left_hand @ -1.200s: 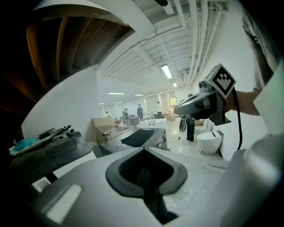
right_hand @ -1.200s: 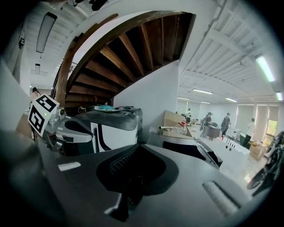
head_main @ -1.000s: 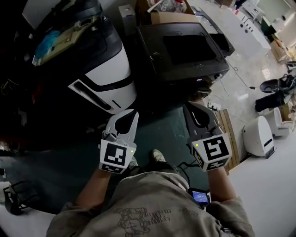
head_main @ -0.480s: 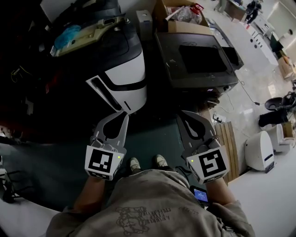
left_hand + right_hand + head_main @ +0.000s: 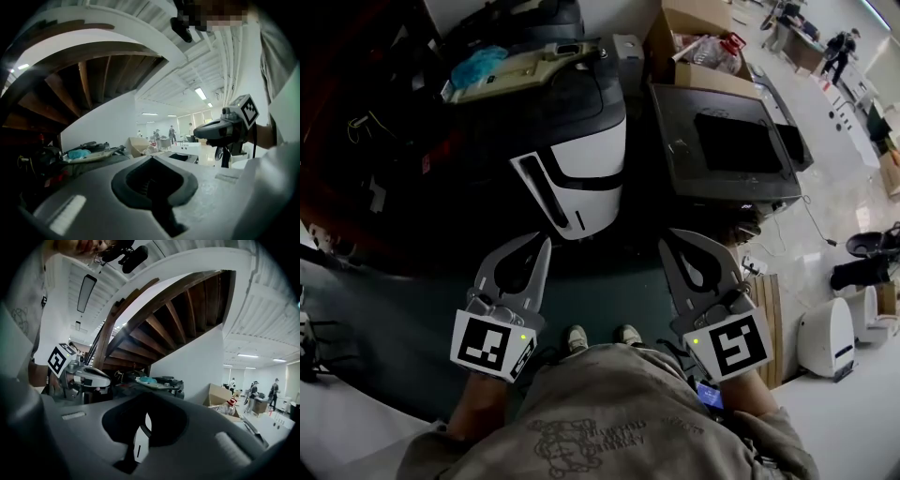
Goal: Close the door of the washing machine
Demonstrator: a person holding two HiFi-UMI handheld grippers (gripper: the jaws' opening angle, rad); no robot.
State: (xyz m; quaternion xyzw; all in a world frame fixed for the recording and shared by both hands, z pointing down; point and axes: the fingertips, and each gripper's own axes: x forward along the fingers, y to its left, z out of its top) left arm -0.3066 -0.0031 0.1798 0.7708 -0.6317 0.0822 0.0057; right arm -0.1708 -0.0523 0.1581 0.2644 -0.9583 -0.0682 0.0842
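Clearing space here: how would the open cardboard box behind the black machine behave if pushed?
The cardboard box probably slides easily: it seems to hold only bagged, crumpled items, so likely light. Its open flaps would likely bend under a push. The black machine close by may block it.

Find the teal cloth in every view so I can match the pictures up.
Head view: teal cloth at upper left, near the top edge.
Left gripper view: teal cloth left of centre, a little below mid-height.
Right gripper view: teal cloth near the centre, just above the jaws.
Shared landmark: the cardboard box lies to the cloth's right in all three views.
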